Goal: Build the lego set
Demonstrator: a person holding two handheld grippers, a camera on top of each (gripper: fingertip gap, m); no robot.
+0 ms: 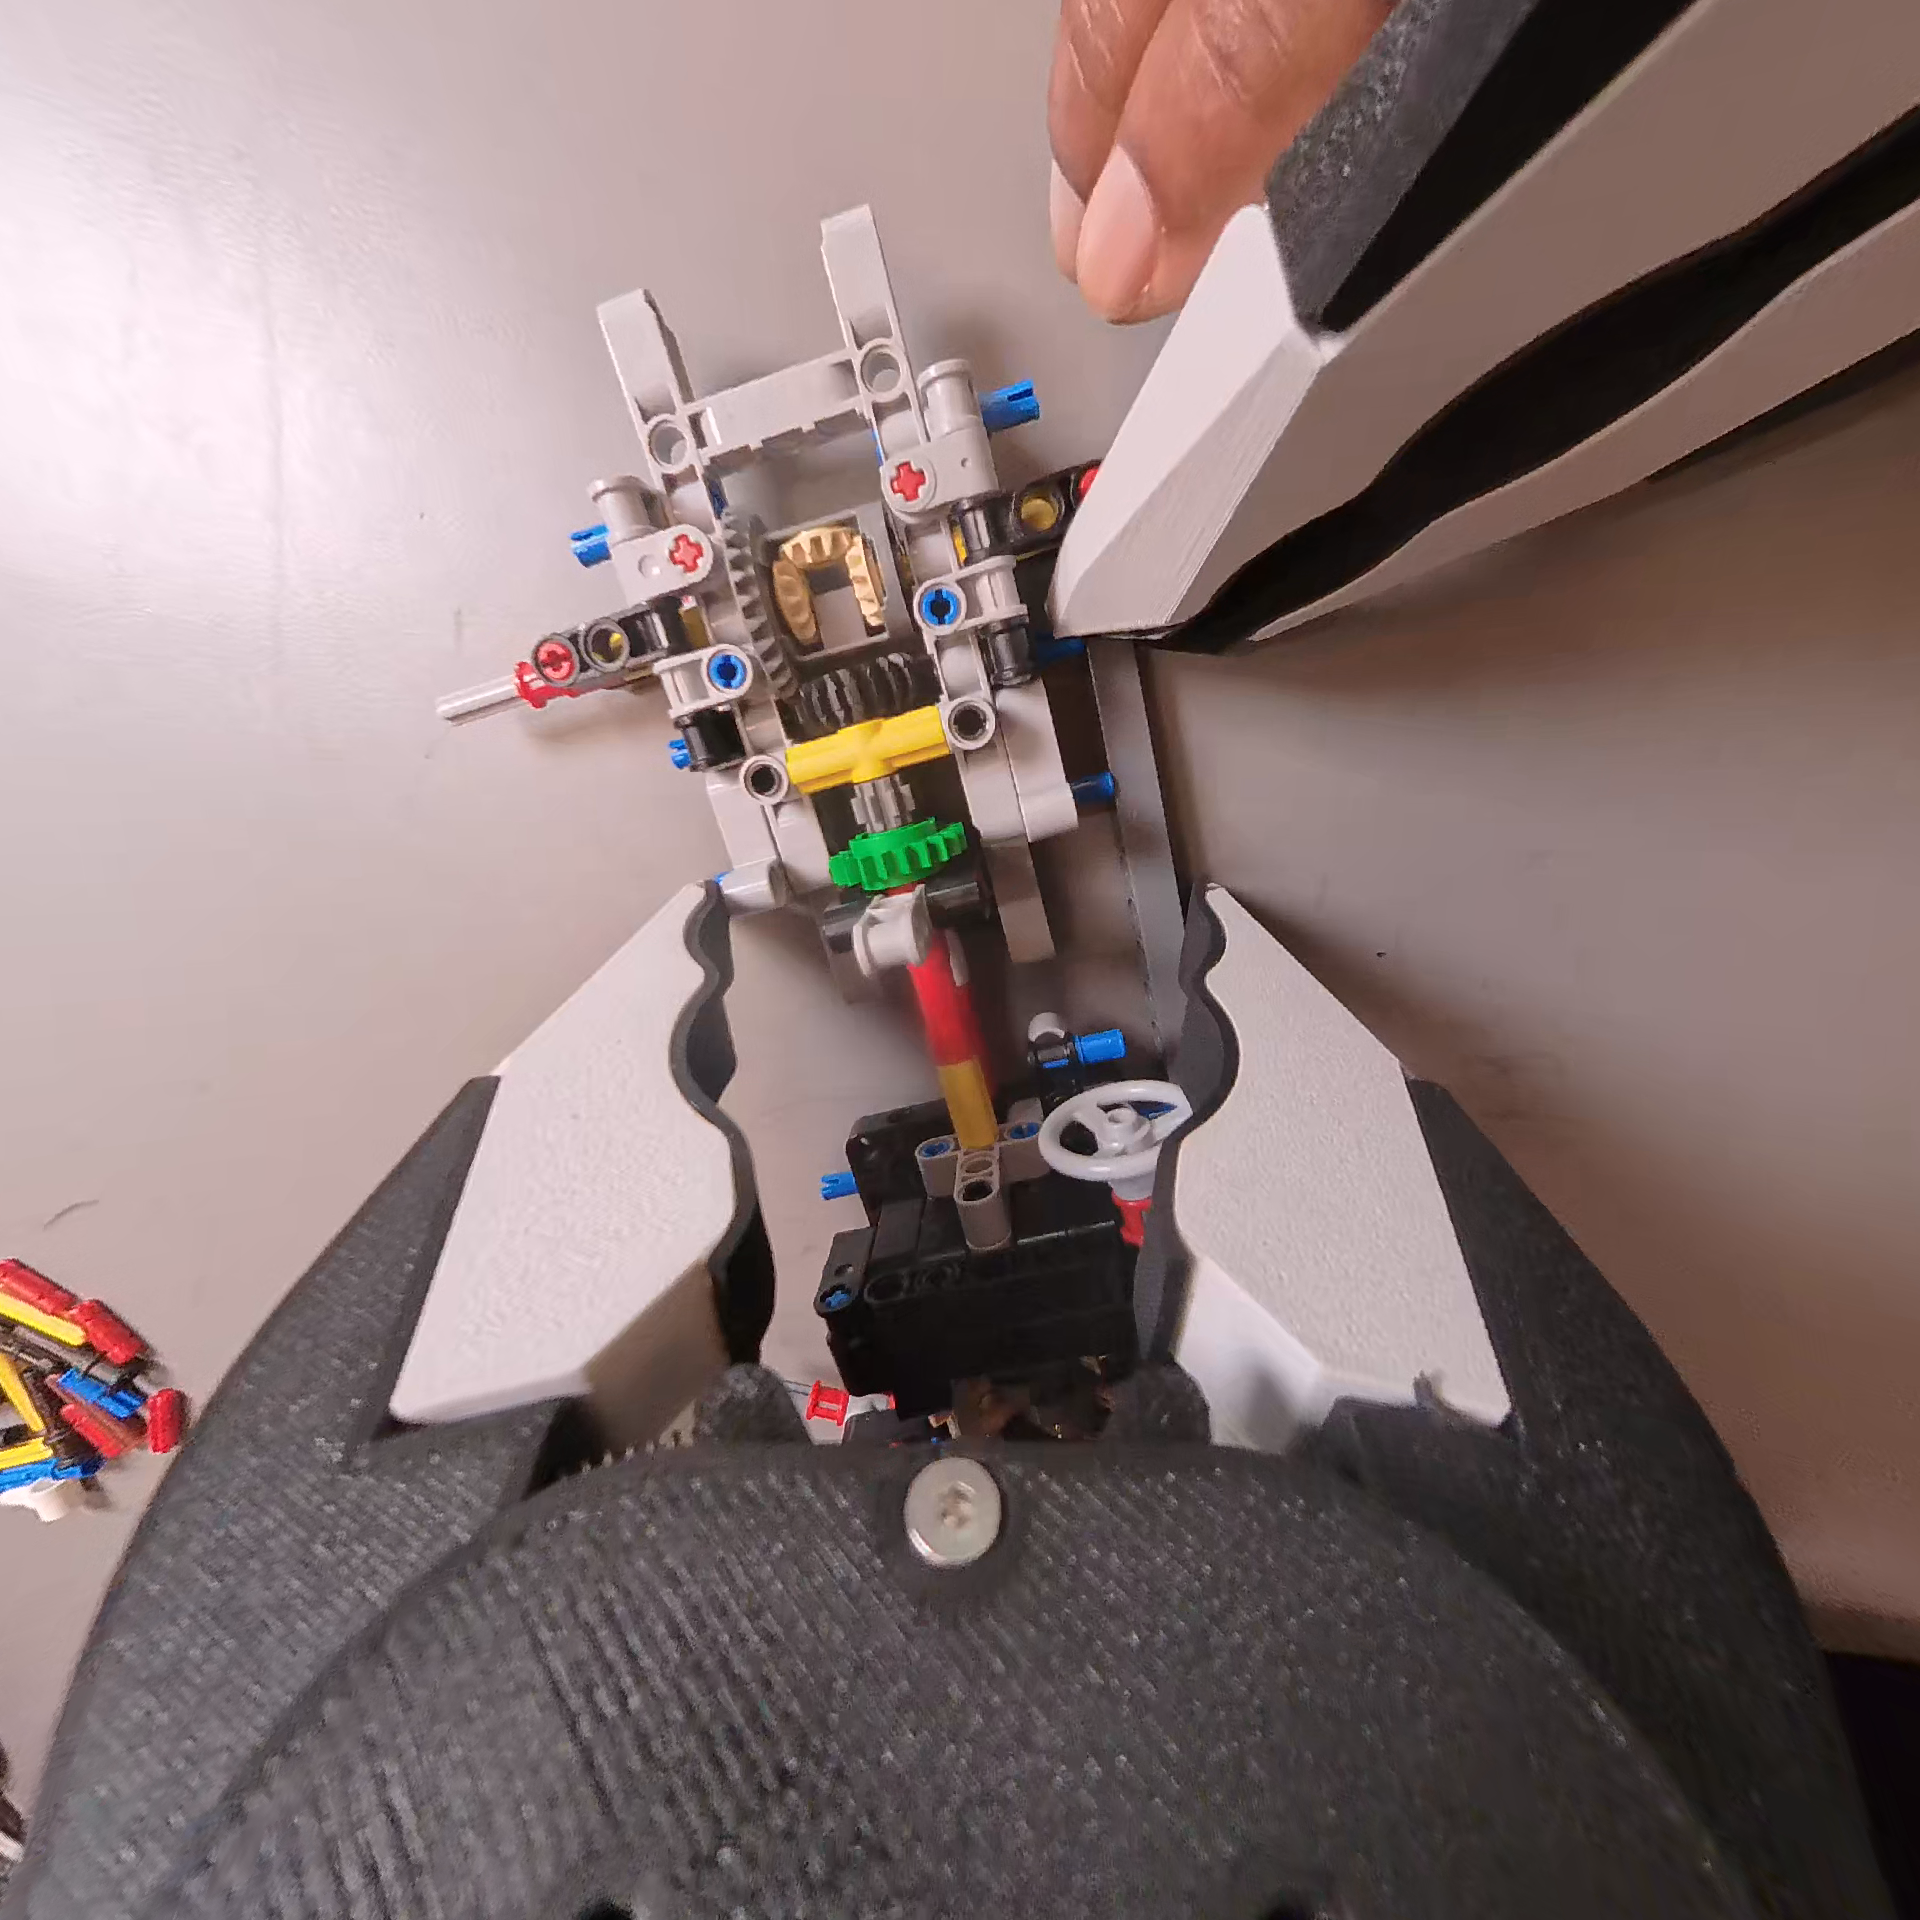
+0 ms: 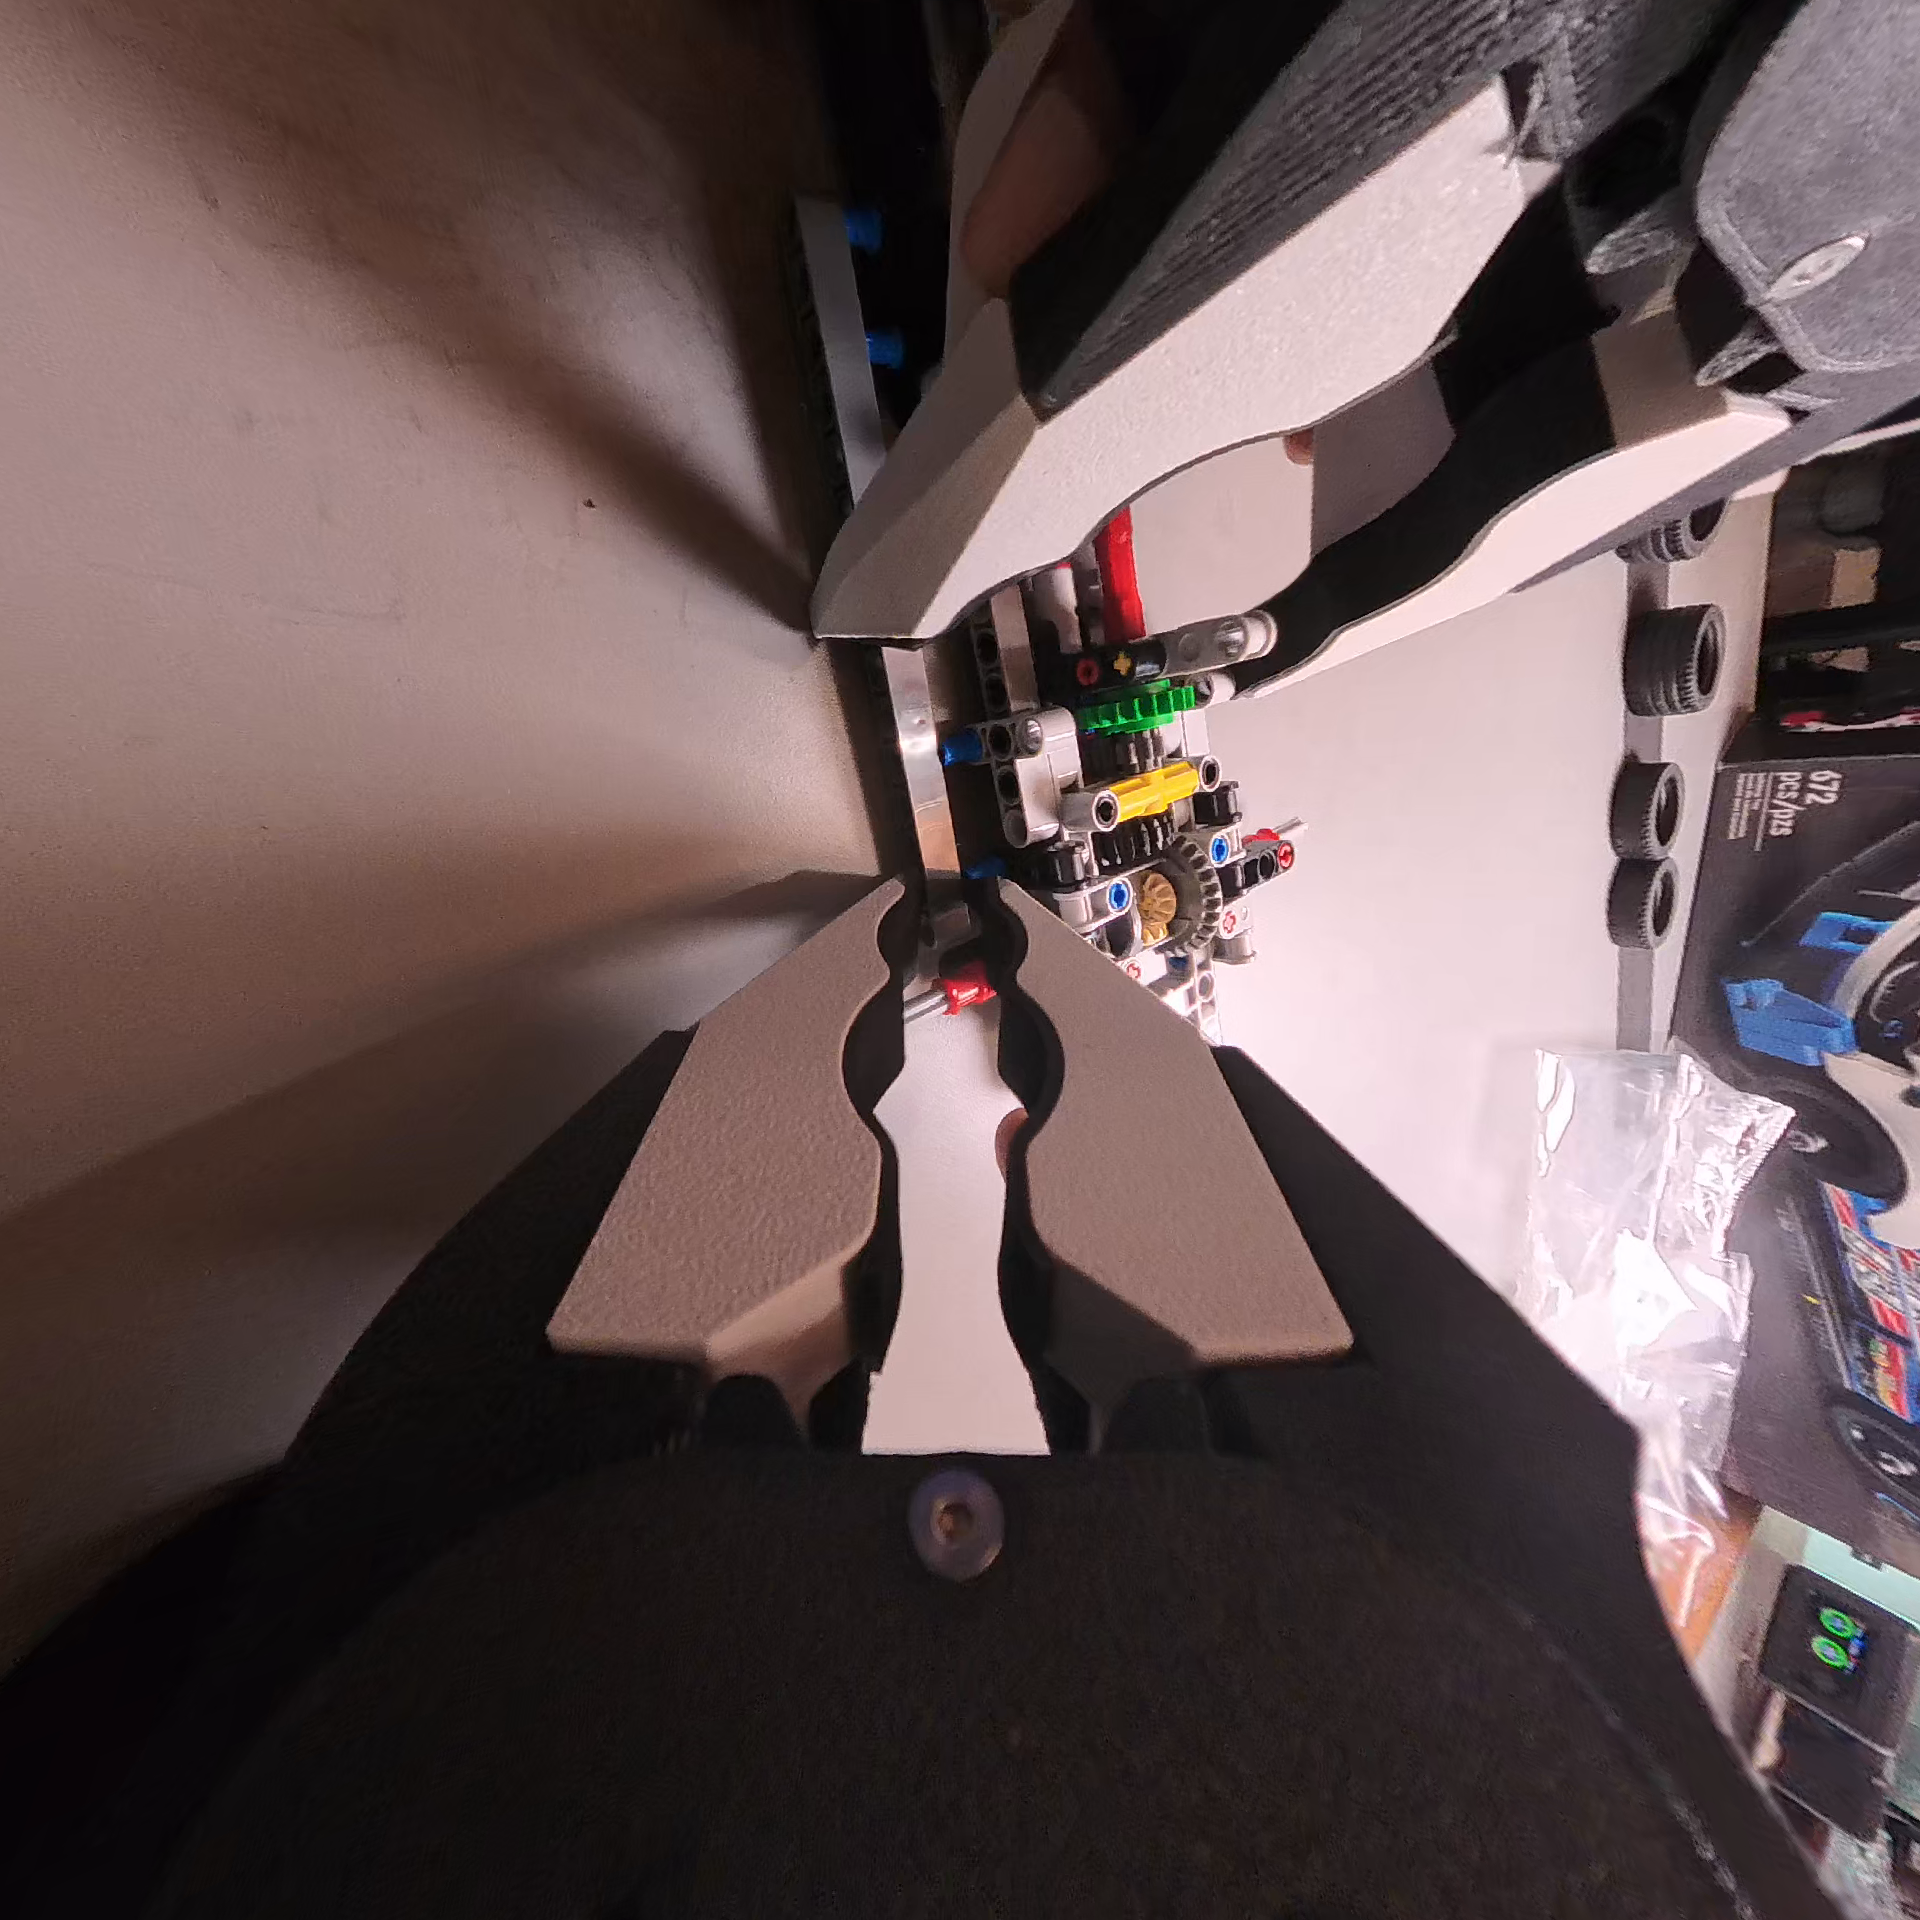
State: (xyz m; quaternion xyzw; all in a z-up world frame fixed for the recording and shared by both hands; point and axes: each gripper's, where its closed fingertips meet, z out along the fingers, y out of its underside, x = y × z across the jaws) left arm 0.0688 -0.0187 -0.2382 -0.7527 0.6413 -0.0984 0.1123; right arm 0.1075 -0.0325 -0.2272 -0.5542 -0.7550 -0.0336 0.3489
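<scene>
Left hand-held gripper (image 1: 961, 1039) open around one lego chassis (image 1: 831, 623) — right hand-held gripper (image 2: 961, 925) pinching its axle.

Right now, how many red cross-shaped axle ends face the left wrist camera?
2: one red axle end on the right grey connector, another on the left; more may be hidden.

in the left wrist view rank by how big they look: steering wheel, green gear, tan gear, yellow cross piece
1. Steering wheel, though it sits nearest the camera, which may flatter it.
2. Yellow cross piece and green gear: too alike in span to rank.
3. Tan gear, a little smaller, partly hidden in its frame.
</scene>
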